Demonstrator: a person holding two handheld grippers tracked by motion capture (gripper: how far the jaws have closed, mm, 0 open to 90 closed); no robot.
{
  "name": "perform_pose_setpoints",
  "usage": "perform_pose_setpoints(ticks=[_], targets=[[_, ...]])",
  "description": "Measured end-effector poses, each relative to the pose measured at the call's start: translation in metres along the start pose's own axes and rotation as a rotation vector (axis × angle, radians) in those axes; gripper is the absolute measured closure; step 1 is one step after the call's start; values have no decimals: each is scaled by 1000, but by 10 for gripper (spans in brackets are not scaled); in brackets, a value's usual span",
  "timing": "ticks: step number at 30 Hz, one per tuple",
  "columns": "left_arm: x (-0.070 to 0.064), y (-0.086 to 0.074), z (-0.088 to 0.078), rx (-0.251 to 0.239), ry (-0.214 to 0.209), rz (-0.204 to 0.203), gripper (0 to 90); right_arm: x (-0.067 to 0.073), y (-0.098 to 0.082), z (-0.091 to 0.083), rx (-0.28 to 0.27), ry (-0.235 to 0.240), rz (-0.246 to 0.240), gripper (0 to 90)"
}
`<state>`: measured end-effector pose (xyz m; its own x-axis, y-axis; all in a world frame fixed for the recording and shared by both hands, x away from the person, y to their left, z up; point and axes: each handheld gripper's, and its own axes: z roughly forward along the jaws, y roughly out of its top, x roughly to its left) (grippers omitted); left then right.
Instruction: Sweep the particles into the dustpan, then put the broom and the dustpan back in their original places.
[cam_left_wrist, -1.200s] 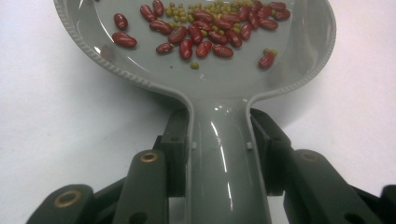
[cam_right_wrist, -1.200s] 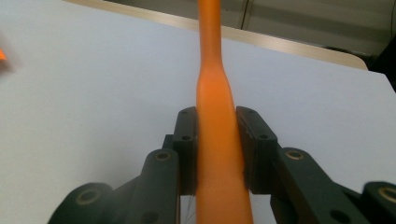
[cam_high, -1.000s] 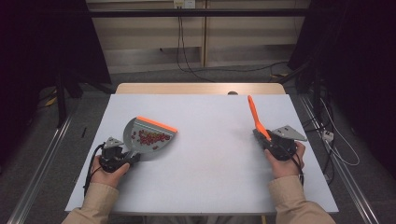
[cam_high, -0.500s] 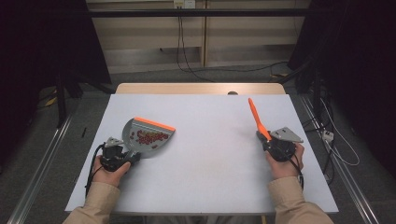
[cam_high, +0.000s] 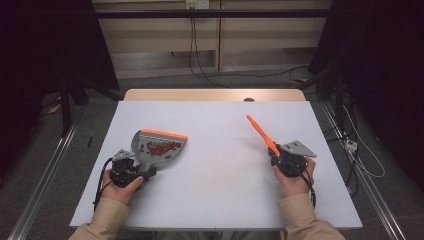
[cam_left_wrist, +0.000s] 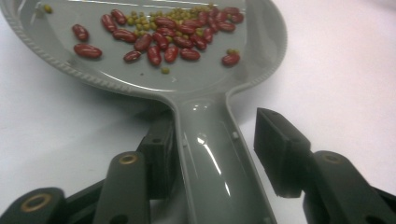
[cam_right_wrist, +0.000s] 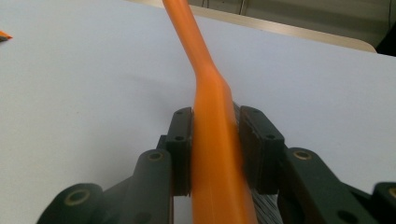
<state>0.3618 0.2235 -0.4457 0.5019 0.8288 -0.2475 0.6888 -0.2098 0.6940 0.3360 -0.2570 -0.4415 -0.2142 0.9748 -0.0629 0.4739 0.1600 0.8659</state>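
On the white counter (cam_high: 220, 195), seen from the high view, a grey dustpan (cam_high: 159, 146) with an orange front lip is laid at the left, with red beans (cam_high: 161, 147) gathered inside it. Its handle runs toward the person and is largely hidden by the left tool (cam_high: 134, 169). At the right, an orange brush handle (cam_high: 261, 134) is held in the right tool (cam_high: 278, 154); its long axis slants up and away to the left, and its lower end is covered by the tool's grey plate.

In the left gripper view, the dustpan (cam_left_wrist: 187, 84) is cut off by the top edge, its handle pointing straight down the picture between the jaws. The left tool (cam_left_wrist: 219, 154) has just been opening: the left jaw is seen against the handle, while the right jaw stands clear of it. Small green beans (cam_left_wrist: 140, 18) are mixed with the red beans (cam_left_wrist: 161, 39).

In the right gripper view, the brush handle (cam_right_wrist: 212, 140) is blurred and clamped between both jaws of the right tool (cam_right_wrist: 215, 151). Its far end is cut off at the top, and bristles are barely made out at the lower right.
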Motion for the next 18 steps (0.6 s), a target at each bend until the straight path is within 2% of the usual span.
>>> perform_pose_setpoints(ticks=[1,6,8,10,11,12,14,16,18], targets=[[-1,0,0,4,-17,6,497,0,0,0,0,2,2,667],[-5,-1,1,2,-36,23,443,2,0,1,1,13,17,653],[-7,-1,1,-4,-61,31,409,2,-1,1,0,27,33,649],[-9,-3,1,-7,-71,42,409,4,-2,2,9,33,15,642],[-10,-3,1,-5,-80,44,394,5,-2,2,8,42,21,635],[-9,-3,1,-3,-76,54,383,6,-3,2,8,57,38,633],[-10,-3,0,-3,-93,59,357,7,-3,1,-16,130,80,654],[-11,-4,-1,-16,-100,74,332,11,-2,-1,-27,144,60,625],[-11,-5,-4,-31,-122,89,262,14,-2,-3,-32,177,61,570]])
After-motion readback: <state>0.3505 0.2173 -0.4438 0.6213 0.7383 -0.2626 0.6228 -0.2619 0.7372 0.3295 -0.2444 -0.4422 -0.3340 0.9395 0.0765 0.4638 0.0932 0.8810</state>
